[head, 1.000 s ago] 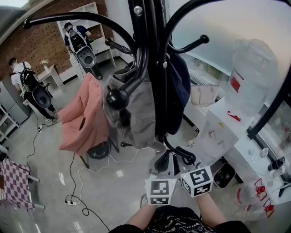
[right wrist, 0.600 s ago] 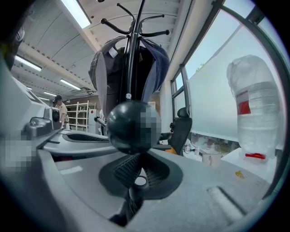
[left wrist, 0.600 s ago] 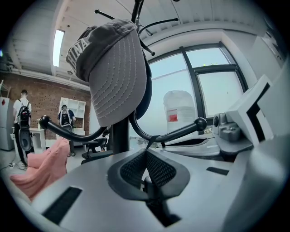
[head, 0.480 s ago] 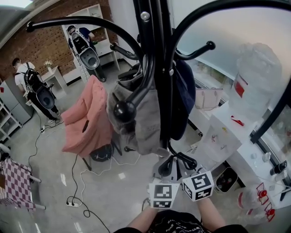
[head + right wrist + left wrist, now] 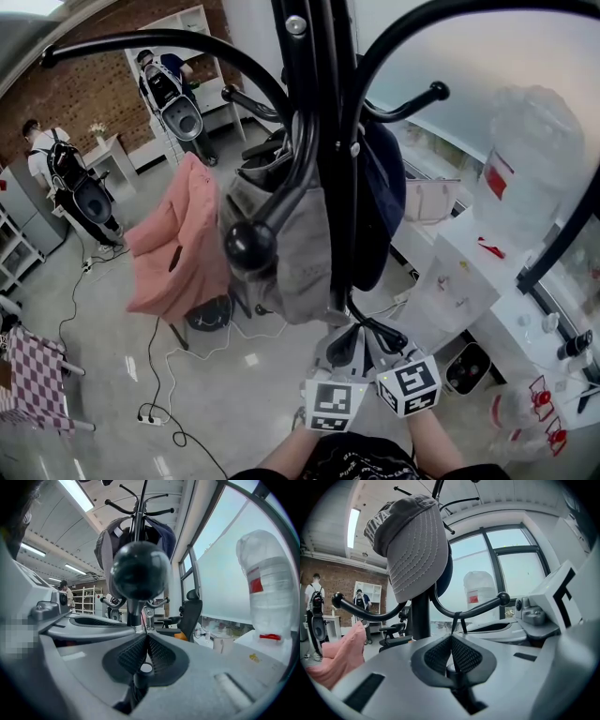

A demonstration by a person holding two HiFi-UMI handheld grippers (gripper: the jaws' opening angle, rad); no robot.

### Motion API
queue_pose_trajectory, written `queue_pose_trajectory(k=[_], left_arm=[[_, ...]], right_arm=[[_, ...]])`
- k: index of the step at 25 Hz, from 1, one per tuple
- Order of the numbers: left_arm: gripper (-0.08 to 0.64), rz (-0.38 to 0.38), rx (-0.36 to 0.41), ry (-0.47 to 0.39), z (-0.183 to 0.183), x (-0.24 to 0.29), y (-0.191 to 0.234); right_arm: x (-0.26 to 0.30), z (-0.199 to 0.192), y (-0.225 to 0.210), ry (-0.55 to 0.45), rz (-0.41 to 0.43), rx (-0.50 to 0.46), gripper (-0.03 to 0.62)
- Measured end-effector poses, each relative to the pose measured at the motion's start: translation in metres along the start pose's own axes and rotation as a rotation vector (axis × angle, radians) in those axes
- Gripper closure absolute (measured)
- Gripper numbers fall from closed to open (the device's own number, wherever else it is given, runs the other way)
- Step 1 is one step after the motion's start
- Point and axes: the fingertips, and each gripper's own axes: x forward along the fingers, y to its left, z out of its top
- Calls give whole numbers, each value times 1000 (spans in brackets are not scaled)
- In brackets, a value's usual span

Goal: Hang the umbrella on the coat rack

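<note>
The black coat rack (image 5: pixel 328 141) stands right in front of me, with a grey cap (image 5: pixel 417 541) and a navy garment (image 5: pixel 380 206) on it. A thin black umbrella strap (image 5: pixel 454 623) runs up from the jaws and lies over a low hook (image 5: pixel 483 606) that ends in a ball (image 5: pixel 140 571). My left gripper (image 5: pixel 451 637) is shut on this strap. My right gripper (image 5: pixel 146 637) is pressed against it from the right, also shut, with a thin strand at its tips. In the head view both grippers sit just under that low hook (image 5: pixel 380 328). The umbrella's body is hidden below them.
A pink coat (image 5: pixel 178 244) hangs over a chair at left. A big water bottle (image 5: pixel 520 159) stands on a white dispenser (image 5: pixel 450 272) at right. Cables (image 5: pixel 155 412) trail on the floor. People with backpacks (image 5: pixel 70 183) stand far back. Upper hooks arch overhead.
Both grippers stay by the low hook, side by side. Only the head view has shifted slightly.
</note>
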Motion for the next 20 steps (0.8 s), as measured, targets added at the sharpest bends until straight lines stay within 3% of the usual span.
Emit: queue_pose_trajectory(k=[4,9,13,20], left_arm=[[549,-37,-17,-27,0,-1,-1],[549,-107,-137,-67,0,-3,-5],[549,-123,-189,-81,-1,-7,-2],[548,-175,-286,-93,0,-12,-4]], right_arm=[[0,-1,0,-18,16,18,588],[-7,0,-1,-22,56,73,588],[-5,2,4,-6,81,85,584],[-14,1,0,-14,80,128,509]])
